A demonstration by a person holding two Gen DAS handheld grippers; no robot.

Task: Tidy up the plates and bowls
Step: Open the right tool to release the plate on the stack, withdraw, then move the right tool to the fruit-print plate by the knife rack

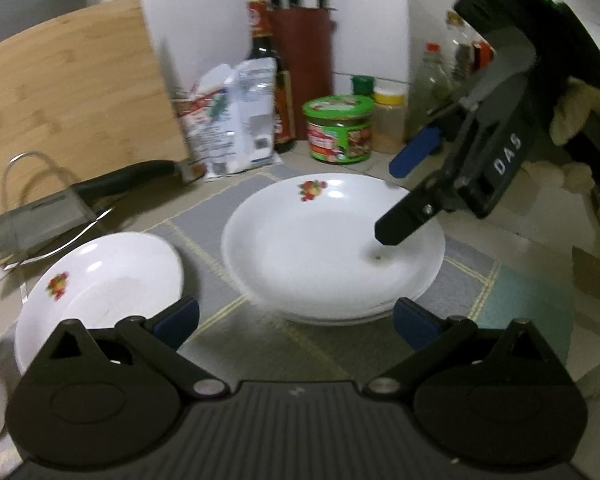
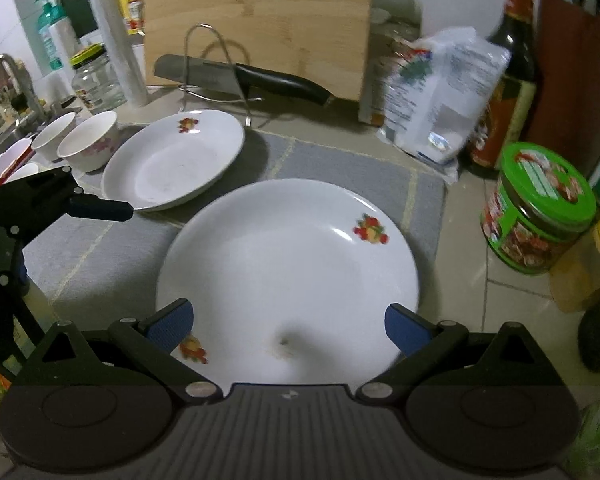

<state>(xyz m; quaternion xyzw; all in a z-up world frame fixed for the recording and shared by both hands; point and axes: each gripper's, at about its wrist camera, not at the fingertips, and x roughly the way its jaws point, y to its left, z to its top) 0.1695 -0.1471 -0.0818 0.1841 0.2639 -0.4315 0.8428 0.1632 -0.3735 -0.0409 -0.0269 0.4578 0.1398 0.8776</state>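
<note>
Overhead, both claws (image 1: 296,320) (image 2: 288,326) gape above stacked plates (image 2: 288,264).

Left wrist view. The left gripper (image 1: 296,318), jaws spread wide with nothing between them, sits at 6 o'clock above a grey mat (image 1: 476,276) on the counter (image 1: 548,232). A stack of white plates (image 1: 328,248) with a fruit motif lies at centre; 1 separate white plate (image 1: 100,280) lies at 8 o'clock. The right gripper (image 1: 400,188), jaws apart, enters from 2 o'clock over the stack's rim. Cutting board (image 1: 76,88), knife (image 1: 112,184), bag (image 1: 236,120), bottle (image 1: 268,68) and green-lidded jar (image 1: 338,128) stand from 10 to 12 o'clock.
</note>
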